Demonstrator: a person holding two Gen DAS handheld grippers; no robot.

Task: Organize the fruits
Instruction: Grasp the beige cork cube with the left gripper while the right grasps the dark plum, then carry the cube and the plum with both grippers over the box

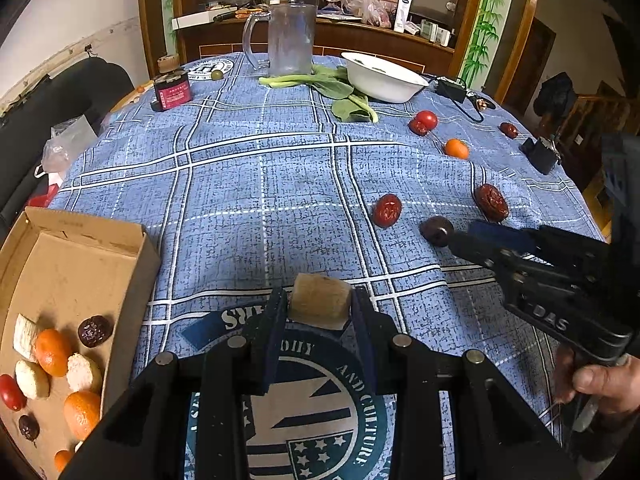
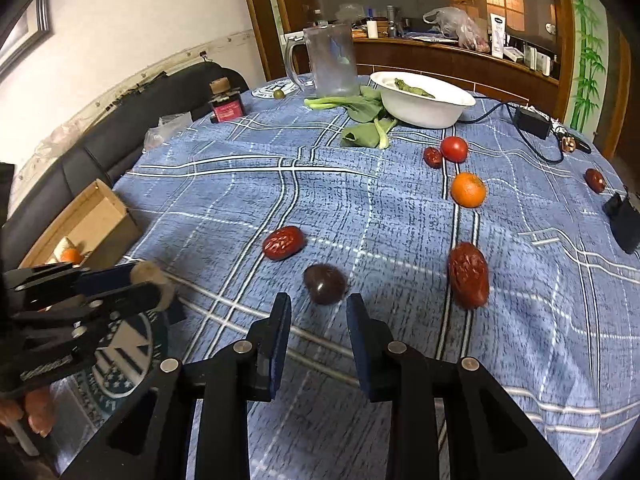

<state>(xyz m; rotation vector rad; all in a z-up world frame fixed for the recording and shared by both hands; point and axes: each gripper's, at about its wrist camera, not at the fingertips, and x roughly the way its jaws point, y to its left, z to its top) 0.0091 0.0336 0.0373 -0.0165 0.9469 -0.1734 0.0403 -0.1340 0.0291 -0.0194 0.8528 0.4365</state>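
My left gripper (image 1: 320, 309) is shut on a tan, blocky fruit chunk (image 1: 320, 295), held just above the blue checked cloth. To its left, an open cardboard box (image 1: 80, 232) holds oranges, a tomato, dark fruits and white pieces. My right gripper (image 2: 319, 305) has its fingers drawn close with nothing between them. A dark brown fruit (image 2: 324, 283) lies on the cloth just beyond its tips. Nearby lie a red date (image 2: 282, 243), a larger wrinkled date (image 2: 468, 274), an orange (image 2: 468, 189) and a tomato (image 2: 454, 149).
At the back of the table stand a glass jug (image 1: 290, 40), a white bowl (image 1: 382, 78), leafy greens (image 1: 340, 88) and a red jar (image 1: 172, 94). A black adapter with its cable (image 2: 530, 120) and a black pouch (image 2: 626, 222) sit at the right edge.
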